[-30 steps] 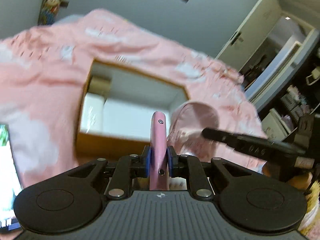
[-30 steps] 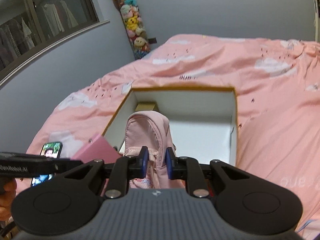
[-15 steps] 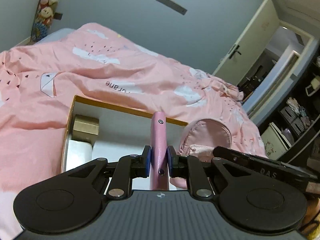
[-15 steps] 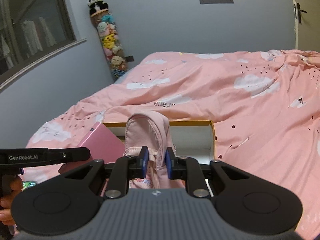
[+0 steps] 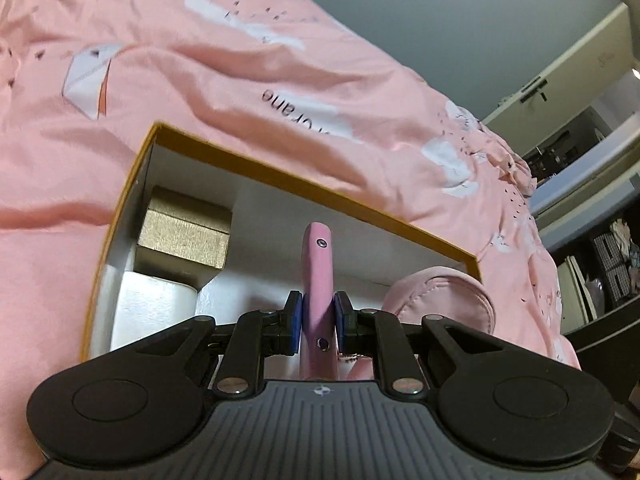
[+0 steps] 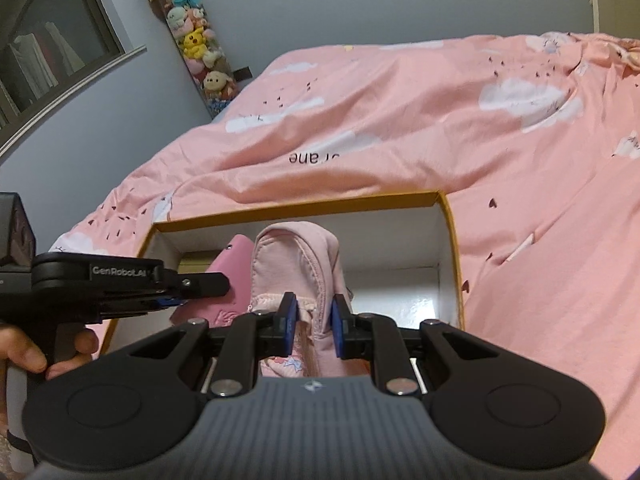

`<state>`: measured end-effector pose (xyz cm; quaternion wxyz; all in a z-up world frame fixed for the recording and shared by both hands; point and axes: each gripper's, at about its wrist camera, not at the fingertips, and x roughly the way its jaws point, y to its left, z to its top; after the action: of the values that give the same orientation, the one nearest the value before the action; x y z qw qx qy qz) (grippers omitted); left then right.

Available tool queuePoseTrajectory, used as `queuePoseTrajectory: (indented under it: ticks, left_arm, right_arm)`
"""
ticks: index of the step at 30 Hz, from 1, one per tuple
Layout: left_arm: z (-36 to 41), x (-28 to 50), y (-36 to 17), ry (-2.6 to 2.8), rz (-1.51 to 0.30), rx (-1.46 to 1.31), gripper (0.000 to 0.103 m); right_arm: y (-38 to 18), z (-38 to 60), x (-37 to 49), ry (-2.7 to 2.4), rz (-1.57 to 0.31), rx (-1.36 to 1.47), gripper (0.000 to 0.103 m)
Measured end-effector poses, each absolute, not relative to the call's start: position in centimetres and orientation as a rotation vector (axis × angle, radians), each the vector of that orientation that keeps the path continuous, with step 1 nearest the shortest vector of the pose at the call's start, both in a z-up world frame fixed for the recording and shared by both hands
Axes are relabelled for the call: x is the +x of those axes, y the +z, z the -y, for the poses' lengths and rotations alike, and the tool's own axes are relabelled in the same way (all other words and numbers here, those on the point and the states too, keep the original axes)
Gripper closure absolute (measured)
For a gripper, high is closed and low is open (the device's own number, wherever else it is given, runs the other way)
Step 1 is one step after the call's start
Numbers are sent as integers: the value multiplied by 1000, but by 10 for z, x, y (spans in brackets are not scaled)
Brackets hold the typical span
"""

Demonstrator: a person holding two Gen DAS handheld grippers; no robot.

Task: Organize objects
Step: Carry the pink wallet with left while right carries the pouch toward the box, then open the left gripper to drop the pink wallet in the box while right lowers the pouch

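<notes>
My left gripper (image 5: 317,320) is shut on a flat pink case (image 5: 318,276), held edge-up over the open yellow-rimmed box (image 5: 304,190) on the bed. In the right wrist view, my right gripper (image 6: 311,322) is shut on a soft pink pouch (image 6: 294,264), also above the box (image 6: 304,204). The left gripper (image 6: 176,282) with its pink case (image 6: 234,276) shows at the left there, a hand on its handle. The pouch (image 5: 440,296) appears to the right in the left wrist view. A gold box (image 5: 184,232) sits in the far left corner of the big box.
A pink bedspread (image 6: 440,128) with white clouds surrounds the box. A column of plush toys (image 6: 192,44) stands by the wall at the back left. A door and shelves (image 5: 580,168) lie to the right of the bed.
Both grippers have moved forward and down toward the box with their loads, so its inside now fills more of each view. The phone on the bed has left view.
</notes>
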<state>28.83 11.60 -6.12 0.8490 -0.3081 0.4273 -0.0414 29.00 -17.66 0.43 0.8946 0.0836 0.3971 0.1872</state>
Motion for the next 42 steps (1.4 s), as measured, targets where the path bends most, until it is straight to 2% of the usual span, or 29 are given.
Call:
queuePoseTrajectory:
  ticks: [8,20,22,23,27,31,34,37,42]
  left_arm:
    - [-119,298,-84,-46,-965,-656,85]
    - [-101,309,-82,78,-1037,-393,77]
    - [-100,311,-85,93,-1055,-363,78]
    - [-98,312,-87,108,-1070,-331,81]
    - [-93,310,-89,119,-1075,-300,81]
    - [-100,295,-72,65,-1029,-360,81]
    - [-109,275,-46,34,-931,-388,81]
    - [-122,255,-23,41,-835,-413,76]
    - [-129,250,-12,28,-816,-418,75]
  right_arm:
    - [-18,172,317,409,-888,213,84]
    - [-21,175,321,430,-917,253,84]
    - [-22,175,322,429,-920,255,84]
    - [-23,176,322,429,-921,258,84]
    - [-23,176,323,431,-927,277,84]
    - [-21,179,326,444,-943,328,84]
    - [-19,180,329,483,-968,400,84]
    - [-14,171,334,525,-977,439,84]
    - [-17,143,350,540,-992,418,84]
